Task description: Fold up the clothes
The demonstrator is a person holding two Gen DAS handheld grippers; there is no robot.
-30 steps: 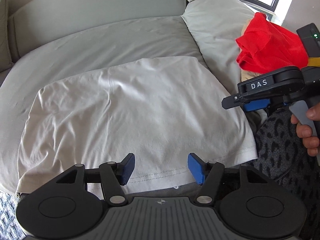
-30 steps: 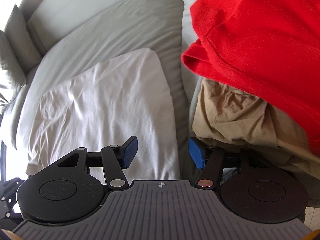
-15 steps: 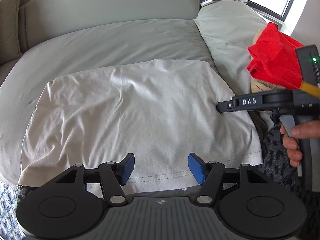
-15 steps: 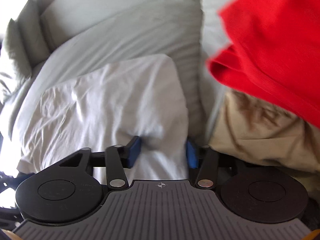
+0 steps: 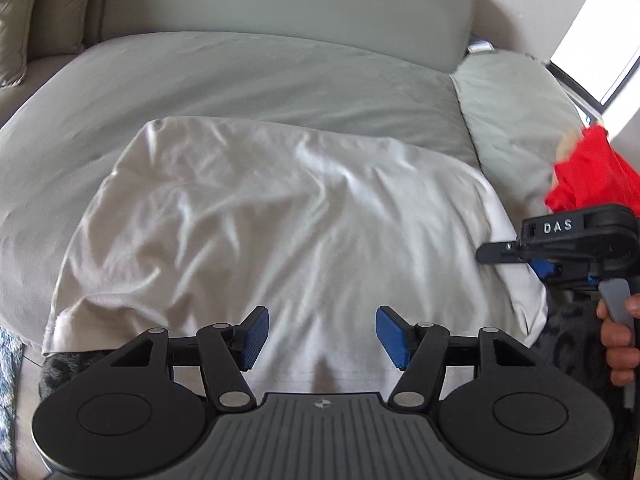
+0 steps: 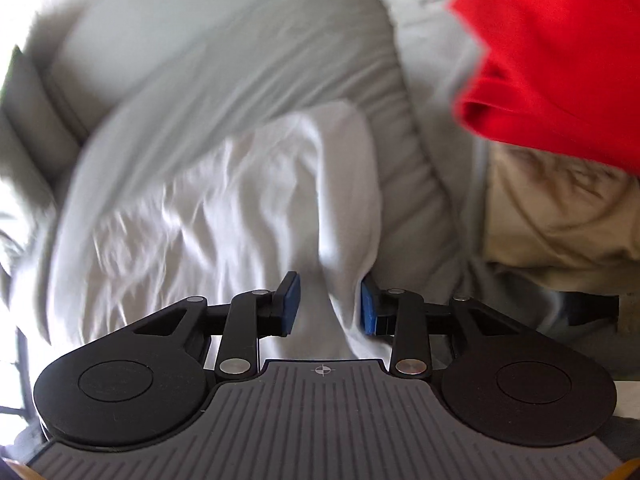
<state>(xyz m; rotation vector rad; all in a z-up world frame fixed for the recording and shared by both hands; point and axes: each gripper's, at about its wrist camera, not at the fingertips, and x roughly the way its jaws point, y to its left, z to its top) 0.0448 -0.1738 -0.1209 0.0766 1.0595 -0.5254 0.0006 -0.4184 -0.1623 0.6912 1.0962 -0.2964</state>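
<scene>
left gripper (image 5: 320,336): fingers spread, over white shirt (image 5: 280,232) hem
right gripper (image 6: 329,302): pinching shirt's right edge (frame blurred)

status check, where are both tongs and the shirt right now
Left tongs open over white cotton shirt. Right tongs closing around its edge. Red garment beside, clear.

White shirt (image 5: 280,216), red garment (image 6: 560,52), grey sofa (image 5: 260,76).
</scene>
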